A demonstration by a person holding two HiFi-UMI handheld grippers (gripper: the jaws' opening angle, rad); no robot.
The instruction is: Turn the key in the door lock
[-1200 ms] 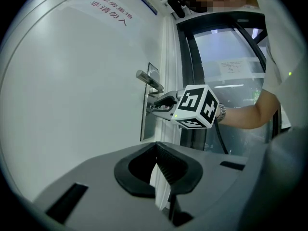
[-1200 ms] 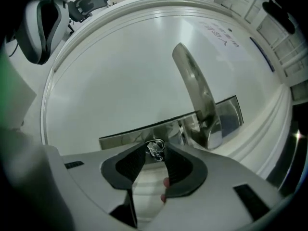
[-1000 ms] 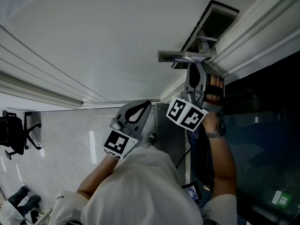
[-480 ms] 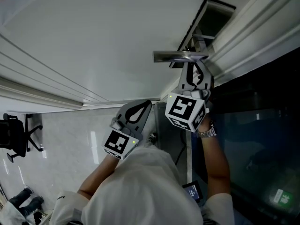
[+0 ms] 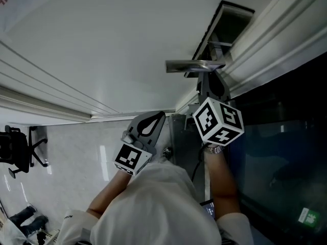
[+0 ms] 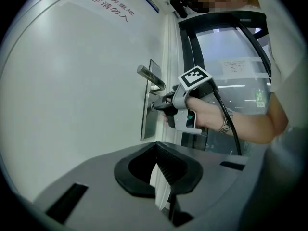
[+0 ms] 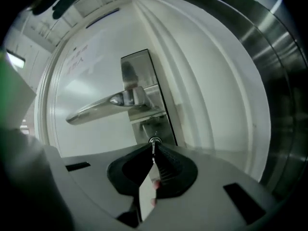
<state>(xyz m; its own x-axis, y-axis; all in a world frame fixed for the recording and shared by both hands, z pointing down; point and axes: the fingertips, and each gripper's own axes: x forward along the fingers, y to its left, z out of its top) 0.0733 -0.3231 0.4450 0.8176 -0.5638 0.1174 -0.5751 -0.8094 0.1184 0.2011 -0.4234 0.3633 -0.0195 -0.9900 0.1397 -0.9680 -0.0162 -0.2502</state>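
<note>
The door's steel lock plate (image 7: 144, 93) carries a lever handle (image 7: 110, 102), with the keyhole (image 7: 154, 140) just below it. My right gripper (image 7: 153, 149) points at the keyhole and is shut on the thin key (image 7: 153, 147) that stands in it; its jaws have just been closing on the key. In the head view the right gripper (image 5: 208, 86) sits right under the handle (image 5: 194, 65). My left gripper (image 5: 159, 115) hangs back to the left, shut and empty, and from its own view the right gripper (image 6: 156, 107) is seen at the plate (image 6: 148, 112).
The white door (image 5: 112, 45) fills the upper left. To the right run the white door frame (image 5: 265, 40) and a dark glass panel (image 5: 286, 152). A black office chair (image 5: 15, 149) stands on the pale floor at far left. A cable (image 6: 231, 124) hangs from the right gripper.
The right gripper has rolled about a quarter turn at the lock, so its marker cube now shows other faces. The left gripper has stayed where it was.
</note>
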